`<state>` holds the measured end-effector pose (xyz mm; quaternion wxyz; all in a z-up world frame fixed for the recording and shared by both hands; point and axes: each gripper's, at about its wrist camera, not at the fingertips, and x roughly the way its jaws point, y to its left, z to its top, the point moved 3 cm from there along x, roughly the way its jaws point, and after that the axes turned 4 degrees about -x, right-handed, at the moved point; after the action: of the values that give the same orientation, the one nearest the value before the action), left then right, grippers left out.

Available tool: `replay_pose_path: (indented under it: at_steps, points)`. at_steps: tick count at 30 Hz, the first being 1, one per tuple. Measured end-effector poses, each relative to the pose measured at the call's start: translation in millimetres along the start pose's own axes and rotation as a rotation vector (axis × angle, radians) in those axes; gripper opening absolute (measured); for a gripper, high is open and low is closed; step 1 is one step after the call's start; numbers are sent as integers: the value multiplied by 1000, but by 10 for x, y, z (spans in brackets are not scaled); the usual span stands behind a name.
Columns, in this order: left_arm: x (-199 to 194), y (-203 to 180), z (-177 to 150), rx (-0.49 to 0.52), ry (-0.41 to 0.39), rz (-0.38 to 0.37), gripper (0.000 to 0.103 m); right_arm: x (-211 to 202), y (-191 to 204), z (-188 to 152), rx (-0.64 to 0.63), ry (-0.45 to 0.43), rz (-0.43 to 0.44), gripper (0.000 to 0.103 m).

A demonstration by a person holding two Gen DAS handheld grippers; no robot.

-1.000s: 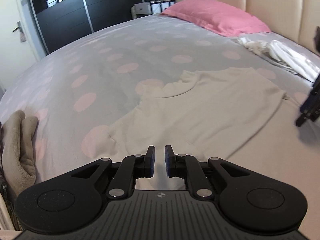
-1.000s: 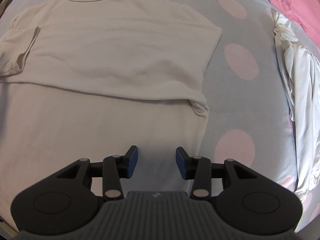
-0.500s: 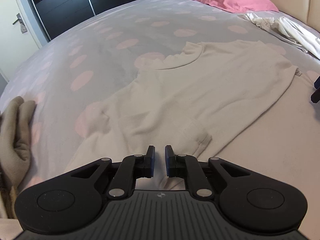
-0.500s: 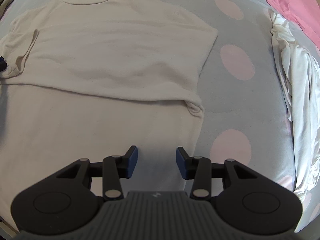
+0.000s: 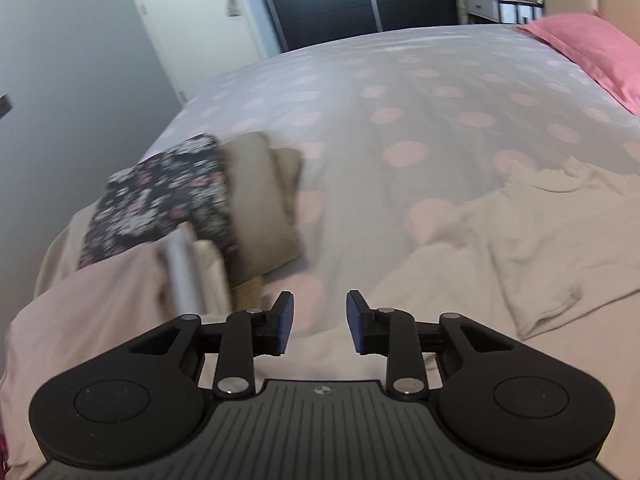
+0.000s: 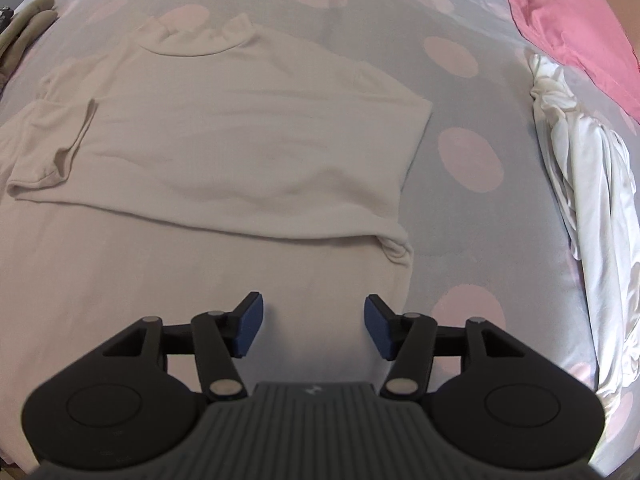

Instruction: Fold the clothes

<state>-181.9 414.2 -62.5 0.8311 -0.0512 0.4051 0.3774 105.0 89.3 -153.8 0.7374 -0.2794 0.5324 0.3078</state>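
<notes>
Polka-dot bed (image 6: 472, 208) carries a cream shirt (image 6: 248, 148). Right tongs (image 6: 312, 327) gape wide above its near hem; left tongs (image 5: 319, 323) half open, both empty.

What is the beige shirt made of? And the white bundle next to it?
The beige shirt looks like soft, matte knit fabric, maybe cotton: it lies limp with gentle ripples and a ribbed-looking collar. The white bundle seems a thinner, smoother cloth, with a slight sheen and many sharp little creases. Exact fibres can't be told.

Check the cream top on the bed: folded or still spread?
Partly folded. The cream top has both sleeves turned in over the body, and its lower half lies flat toward the open right gripper.
</notes>
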Motion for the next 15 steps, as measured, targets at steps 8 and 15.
replay_pose_path:
  at_steps: [8, 15]
  points:
    - [-68, 356, -297, -80, 43, 57, 35, -145, 195, -58, 48, 2, 91, 60]
    - [60, 273, -475, 17, 52, 70, 7, -320, 381, -113, 49, -39, 93, 63]
